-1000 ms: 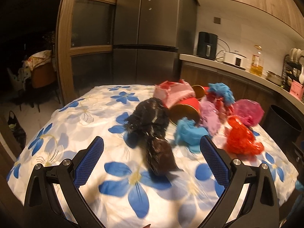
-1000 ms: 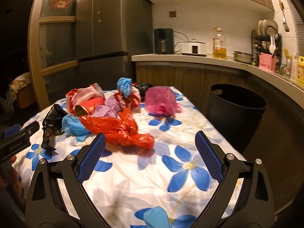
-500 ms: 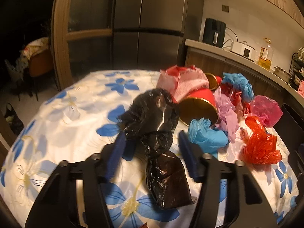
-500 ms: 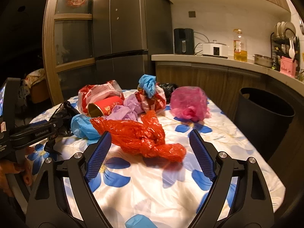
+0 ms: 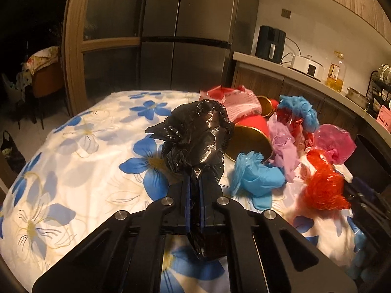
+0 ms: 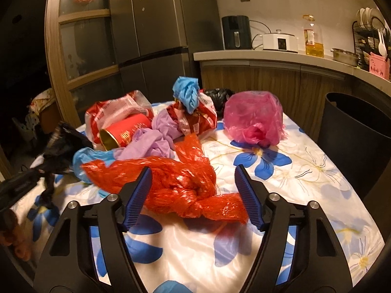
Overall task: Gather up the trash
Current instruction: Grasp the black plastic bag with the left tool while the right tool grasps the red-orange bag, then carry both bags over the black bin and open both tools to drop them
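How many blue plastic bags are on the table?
2 visible: one blue bag on top of the pile's far side, another in front of the gold-rimmed red can. Blue scraps at the frame edges are unclear.

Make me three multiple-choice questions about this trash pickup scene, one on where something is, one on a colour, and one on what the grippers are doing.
1. Where is the black trash bin?
A. On the tablecloth
B. On the floor beside the table, toward the counter
C. On the counter

2. What colour is the bag between the right gripper's fingers?
A. Red
B. Black
C. Blue

3. What state is the left gripper in?
A. Wide open over a can
B. Open, holding nothing
C. Shut on the black bag

Answers: 1 B, the bin stands beside the table's edge, below the counter. 2 A, the red mesh bag lies between the open fingers. 3 C, black plastic is pinched between the blue pads.
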Tool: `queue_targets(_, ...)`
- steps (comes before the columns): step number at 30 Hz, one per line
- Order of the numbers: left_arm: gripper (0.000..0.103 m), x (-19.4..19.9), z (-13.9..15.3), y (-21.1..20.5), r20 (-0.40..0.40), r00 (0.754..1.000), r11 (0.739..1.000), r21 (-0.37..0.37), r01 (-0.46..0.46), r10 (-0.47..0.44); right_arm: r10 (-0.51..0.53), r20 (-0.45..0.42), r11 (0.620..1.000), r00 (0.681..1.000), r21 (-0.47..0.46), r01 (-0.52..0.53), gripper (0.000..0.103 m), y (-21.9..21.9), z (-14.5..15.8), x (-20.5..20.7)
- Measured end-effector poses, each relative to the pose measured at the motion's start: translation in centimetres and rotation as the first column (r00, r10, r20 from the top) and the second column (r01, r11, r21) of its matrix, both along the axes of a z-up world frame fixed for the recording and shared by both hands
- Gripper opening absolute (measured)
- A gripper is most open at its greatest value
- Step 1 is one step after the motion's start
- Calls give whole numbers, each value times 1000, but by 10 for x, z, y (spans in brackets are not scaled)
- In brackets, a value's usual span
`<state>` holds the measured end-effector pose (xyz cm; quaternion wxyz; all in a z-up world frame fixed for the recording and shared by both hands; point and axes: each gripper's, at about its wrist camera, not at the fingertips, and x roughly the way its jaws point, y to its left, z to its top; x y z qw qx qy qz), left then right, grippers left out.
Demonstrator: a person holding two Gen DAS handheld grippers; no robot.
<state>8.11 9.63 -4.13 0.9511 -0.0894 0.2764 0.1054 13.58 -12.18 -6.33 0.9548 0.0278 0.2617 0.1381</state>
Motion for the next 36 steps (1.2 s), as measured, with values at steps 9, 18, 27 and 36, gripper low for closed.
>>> queue_targets(9, 5, -16, 12, -6, 40, 999, 1000, 3, -11, 10, 41, -60, 999, 997, 6, -41, 44, 6, -17, 16)
queue_targets(18, 5, -22, 18, -18, 49, 999, 1000, 27, 2, -3, 45, -30, 999, 999, 8, -44, 31, 2, -8, 3)
queue_targets(27, 4, -21, 43, -40, 88, 995, 998, 54, 35, -39, -16, 63, 999, 998, 38, 14, 31, -35, 30, -22)
queue_targets(36, 4, 4, 77, -106, 144, 970, 978, 101, 180, -194, -113, 124, 993, 986, 48, 108, 31, -91, 62, -24)
